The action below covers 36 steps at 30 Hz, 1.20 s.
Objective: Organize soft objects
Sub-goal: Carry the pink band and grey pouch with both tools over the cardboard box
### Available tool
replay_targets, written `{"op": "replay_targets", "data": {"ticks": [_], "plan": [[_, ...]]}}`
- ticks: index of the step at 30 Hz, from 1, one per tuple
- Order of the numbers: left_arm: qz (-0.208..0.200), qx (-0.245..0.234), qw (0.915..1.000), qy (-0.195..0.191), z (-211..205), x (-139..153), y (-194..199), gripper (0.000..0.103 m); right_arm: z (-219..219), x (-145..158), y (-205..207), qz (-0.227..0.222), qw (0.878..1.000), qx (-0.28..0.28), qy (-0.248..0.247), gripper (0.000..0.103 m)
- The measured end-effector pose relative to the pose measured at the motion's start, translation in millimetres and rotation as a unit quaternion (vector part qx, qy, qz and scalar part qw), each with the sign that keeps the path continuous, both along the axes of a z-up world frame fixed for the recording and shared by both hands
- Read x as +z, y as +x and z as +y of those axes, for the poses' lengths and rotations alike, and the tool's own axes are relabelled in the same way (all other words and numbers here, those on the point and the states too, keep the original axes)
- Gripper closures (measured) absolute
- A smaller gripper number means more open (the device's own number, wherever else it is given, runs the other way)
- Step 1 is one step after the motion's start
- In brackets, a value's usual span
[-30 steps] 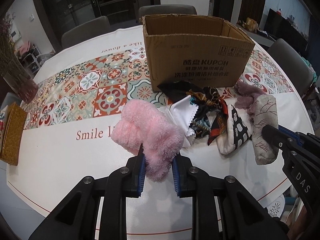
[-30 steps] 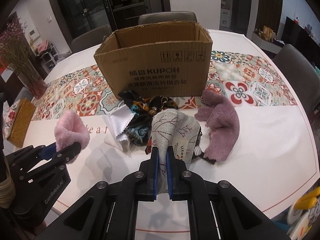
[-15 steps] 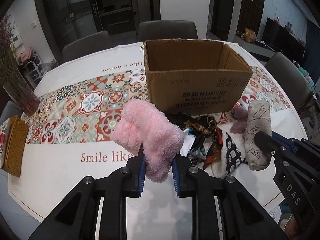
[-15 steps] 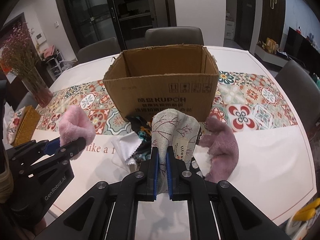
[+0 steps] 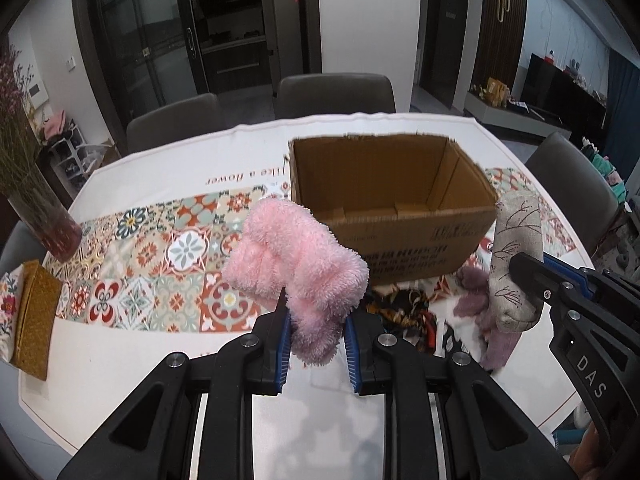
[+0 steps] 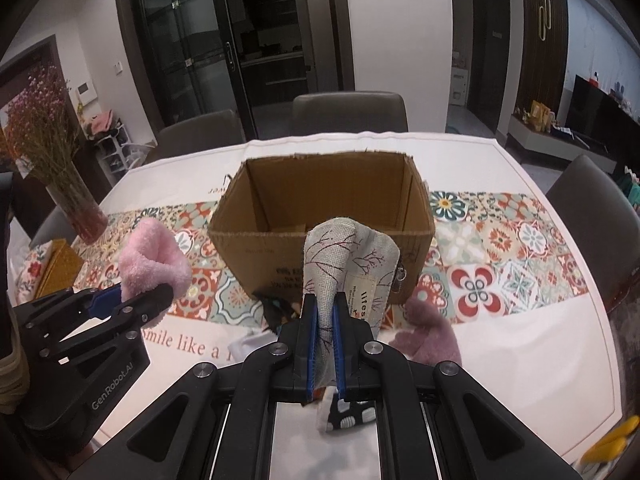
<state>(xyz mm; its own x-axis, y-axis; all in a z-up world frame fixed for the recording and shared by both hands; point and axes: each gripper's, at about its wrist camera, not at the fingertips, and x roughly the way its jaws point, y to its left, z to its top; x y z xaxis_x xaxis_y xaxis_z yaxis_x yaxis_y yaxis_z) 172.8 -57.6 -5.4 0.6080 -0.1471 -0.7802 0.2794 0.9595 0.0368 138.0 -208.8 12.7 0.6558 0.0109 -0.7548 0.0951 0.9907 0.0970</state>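
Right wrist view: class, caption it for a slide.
Right claw grips grey branch-print fabric pouch before open brown cardboard box.

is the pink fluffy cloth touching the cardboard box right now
Cannot tell. In the left wrist view the pink fluffy cloth, held in the left tool, overlaps the cardboard box; neither view shows contact or gap plainly.

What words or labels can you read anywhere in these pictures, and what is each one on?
"Smile like a", partly hidden: tablecloth.
"like a flower", upside down: tablecloth's far side.
"GenRobot.AI": left hand-held gripper.
"DAS": right hand-held gripper.
"lifes", cut off: tag on the grey pouch; its smaller print is unreadable.
Cardboard box: printing too blurred to read.
Pink fluffy cloth: no text.
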Motion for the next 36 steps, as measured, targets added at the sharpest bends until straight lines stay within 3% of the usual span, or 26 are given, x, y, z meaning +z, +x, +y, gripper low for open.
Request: {"op": "replay_targets", "data": {"ticks": [20,36], "plan": [[-0.020,-0.007,0.9998,0.003,-24,46,46,0.079,-26,35,52,-0.023,1.000,-0.003,0.012,0.095],[-0.012,-0.021,0.9997,-0.003,-44,52,100,0.079,-44,42,99,-0.031,0.999,-0.001,0.024,0.095]]}}
